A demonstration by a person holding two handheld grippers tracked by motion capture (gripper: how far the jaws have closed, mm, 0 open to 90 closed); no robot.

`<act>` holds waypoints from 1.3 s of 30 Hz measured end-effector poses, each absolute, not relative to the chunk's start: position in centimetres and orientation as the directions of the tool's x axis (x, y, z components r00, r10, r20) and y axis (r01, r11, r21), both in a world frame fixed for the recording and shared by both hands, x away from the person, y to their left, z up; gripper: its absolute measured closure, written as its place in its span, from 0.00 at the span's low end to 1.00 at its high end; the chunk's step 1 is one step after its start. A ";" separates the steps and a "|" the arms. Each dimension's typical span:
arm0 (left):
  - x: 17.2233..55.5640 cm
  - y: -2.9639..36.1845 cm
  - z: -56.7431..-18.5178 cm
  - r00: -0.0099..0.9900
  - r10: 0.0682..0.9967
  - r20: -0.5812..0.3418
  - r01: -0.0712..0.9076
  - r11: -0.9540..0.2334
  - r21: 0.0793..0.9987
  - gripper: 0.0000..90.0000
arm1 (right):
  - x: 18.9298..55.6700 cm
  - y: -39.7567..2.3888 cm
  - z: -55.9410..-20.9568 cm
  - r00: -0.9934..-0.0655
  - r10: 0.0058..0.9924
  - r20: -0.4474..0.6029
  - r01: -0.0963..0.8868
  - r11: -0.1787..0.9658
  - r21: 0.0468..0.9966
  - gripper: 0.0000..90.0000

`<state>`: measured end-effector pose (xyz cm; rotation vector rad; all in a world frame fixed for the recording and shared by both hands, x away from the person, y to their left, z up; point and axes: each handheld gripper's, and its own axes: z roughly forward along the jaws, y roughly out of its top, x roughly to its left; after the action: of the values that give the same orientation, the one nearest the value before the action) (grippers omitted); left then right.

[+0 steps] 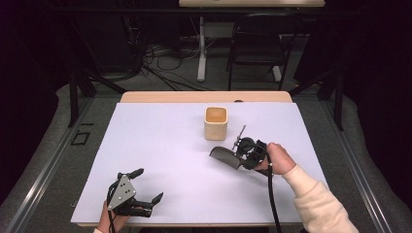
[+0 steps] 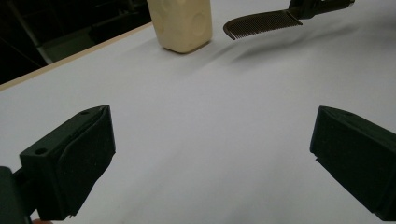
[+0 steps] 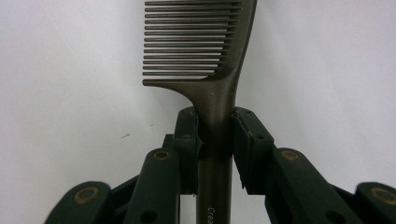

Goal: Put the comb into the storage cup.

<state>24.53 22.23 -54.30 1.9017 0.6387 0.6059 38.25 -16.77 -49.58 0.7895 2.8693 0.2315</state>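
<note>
Pinching handle of dark plastic comb (image 3: 219, 116), right gripper (image 1: 250, 154) held it above white desk (image 1: 160, 145), near cream square cup (image 1: 215, 123). Left gripper (image 1: 141, 189) fingers spread, empty. Risk: comb twisting in narrow grip, snagging cup rim.

The fine-toothed plastic comb (image 3: 219, 70) is a dark brownish grey with tiny pale lettering on its handle. The squarish ceramic cup (image 1: 215, 123) is plain cream, a bit orange-tan inside. The flat bench top (image 1: 165, 160) is pale lavender-white with a light wood edge. Both sets of jaws are matte black.
</note>
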 end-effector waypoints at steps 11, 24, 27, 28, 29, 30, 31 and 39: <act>24.6 22.3 -54.3 0.735 0.665 0.131 0.167 -0.365 0.916 0.00 | 38.5 -17.5 -49.1 -0.839 0.531 -0.117 0.498 0.837 0.226 0.80; 24.5 22.3 -54.3 0.730 0.671 0.133 0.165 -0.361 0.918 0.00 | 38.5 -18.9 -48.9 -0.815 0.570 -0.100 0.527 0.802 0.281 0.80; 24.5 22.3 -54.3 0.729 0.671 0.133 0.165 -0.361 0.918 0.00 | 38.4 -19.1 -48.9 -0.813 0.574 -0.094 0.530 0.798 0.289 0.80; 24.5 22.3 -54.3 0.730 0.671 0.133 0.166 -0.362 0.917 0.00 | 38.4 -19.2 -48.9 -0.809 0.581 -0.089 0.536 0.791 0.294 0.80; 24.5 22.3 -54.3 0.730 0.671 0.133 0.166 -0.362 0.917 0.00 | 38.4 -19.3 -48.9 -0.809 0.582 -0.086 0.536 0.789 0.300 0.80; 24.5 22.3 -54.3 0.729 0.671 0.133 0.166 -0.363 0.917 0.00 | 38.4 -19.6 -48.8 -0.803 0.591 -0.079 0.541 0.779 0.317 0.80; 24.5 22.3 -54.3 0.729 0.671 0.133 0.166 -0.362 0.917 0.00 | 38.4 -19.6 -48.8 -0.803 0.591 -0.079 0.541 0.779 0.317 0.80; 24.5 22.3 -54.3 0.728 0.672 0.133 0.166 -0.362 0.917 0.00 | 38.4 -20.3 -48.7 -0.791 0.608 -0.070 0.551 0.757 0.351 0.80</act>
<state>24.52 22.33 -54.27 1.9003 0.6464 0.6155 38.37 -20.30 -48.68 0.9234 2.7740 0.4709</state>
